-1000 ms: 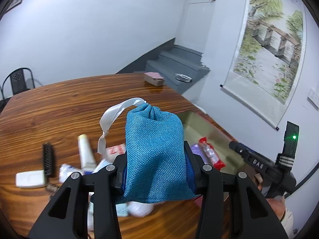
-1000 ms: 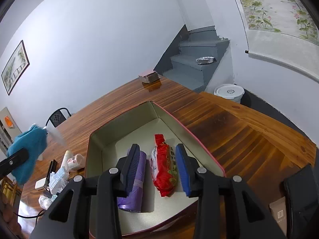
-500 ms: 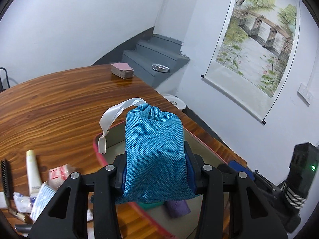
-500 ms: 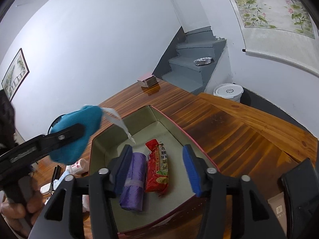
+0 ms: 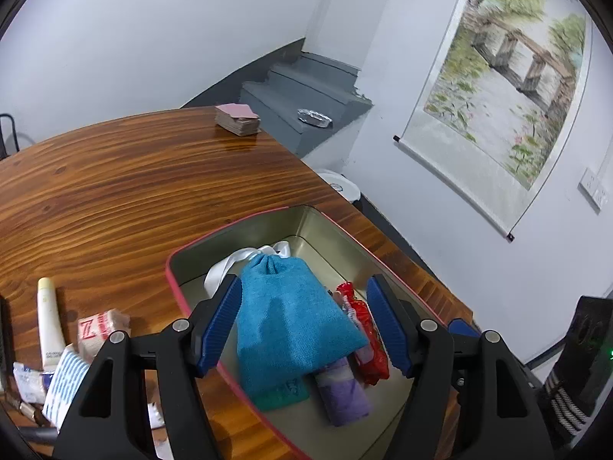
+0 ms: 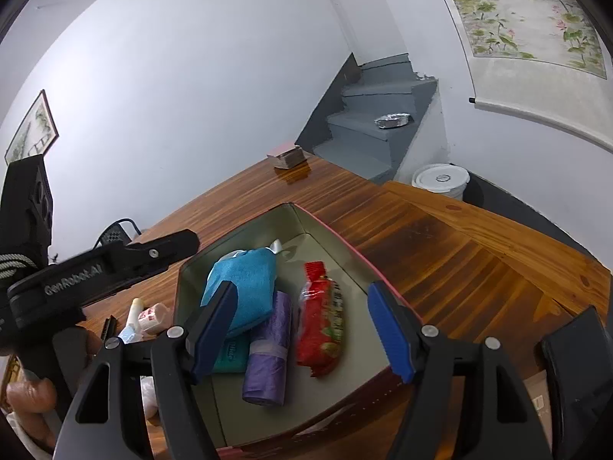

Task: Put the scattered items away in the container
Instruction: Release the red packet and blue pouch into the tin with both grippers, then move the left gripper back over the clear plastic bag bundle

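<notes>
Blue pouch (image 5: pixel 291 318) dropped into the tin (image 5: pixel 180 280), atop the purple roll (image 5: pixel 343 391). Left gripper (image 5: pixel 304 322) jaws just parted, released; right gripper (image 6: pixel 302 329) likewise, empty. Lift straight out, avoiding the ribbon.

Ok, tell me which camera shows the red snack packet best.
The right wrist view: the red snack packet lies fully exposed in the tin, beside the purple roll. In the left wrist view the blue pouch covers part of it.

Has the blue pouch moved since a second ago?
Yes. The blue pouch left the just-opened left hand-held gripper and now lies inside the tin.
</notes>
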Demonstrator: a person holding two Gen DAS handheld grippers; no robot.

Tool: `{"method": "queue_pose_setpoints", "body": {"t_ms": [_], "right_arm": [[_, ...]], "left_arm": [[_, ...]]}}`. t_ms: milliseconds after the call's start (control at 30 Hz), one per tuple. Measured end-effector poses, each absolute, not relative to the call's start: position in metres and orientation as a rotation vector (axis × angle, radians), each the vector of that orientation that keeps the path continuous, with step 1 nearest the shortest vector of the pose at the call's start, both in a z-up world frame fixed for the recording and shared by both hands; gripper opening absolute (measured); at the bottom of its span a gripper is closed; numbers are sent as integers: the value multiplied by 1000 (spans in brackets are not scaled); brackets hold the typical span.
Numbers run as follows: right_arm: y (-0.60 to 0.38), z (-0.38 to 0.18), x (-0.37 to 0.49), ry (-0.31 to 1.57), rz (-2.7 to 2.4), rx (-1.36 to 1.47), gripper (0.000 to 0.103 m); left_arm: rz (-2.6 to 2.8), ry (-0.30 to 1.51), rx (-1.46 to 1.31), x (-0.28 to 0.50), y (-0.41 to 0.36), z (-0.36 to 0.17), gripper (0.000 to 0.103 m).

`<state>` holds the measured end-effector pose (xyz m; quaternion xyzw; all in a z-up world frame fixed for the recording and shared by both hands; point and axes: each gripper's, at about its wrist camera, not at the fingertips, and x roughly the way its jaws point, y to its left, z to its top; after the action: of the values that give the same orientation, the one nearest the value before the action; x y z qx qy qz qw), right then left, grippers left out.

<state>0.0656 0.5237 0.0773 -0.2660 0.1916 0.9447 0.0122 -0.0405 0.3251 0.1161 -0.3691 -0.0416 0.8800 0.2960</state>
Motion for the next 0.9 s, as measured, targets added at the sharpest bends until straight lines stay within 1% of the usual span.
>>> {"method": "queue_pose_setpoints", "body": {"t_ms": [267, 467, 700, 900], "right_arm": [[517, 77, 66, 573, 2990, -822, 77], [511, 77, 67, 554, 3033, -806, 78], [492, 78, 70, 432, 3061, -764, 78], [474, 80, 81, 474, 3097, -739, 78]], "left_arm": [[2396, -128, -986, -26, 297, 129, 71], [2450, -152, -953, -6, 256, 141, 71], [2526, -194, -918, 12, 205, 155, 71], [2580, -274, -929, 22, 157, 156, 71]]}}
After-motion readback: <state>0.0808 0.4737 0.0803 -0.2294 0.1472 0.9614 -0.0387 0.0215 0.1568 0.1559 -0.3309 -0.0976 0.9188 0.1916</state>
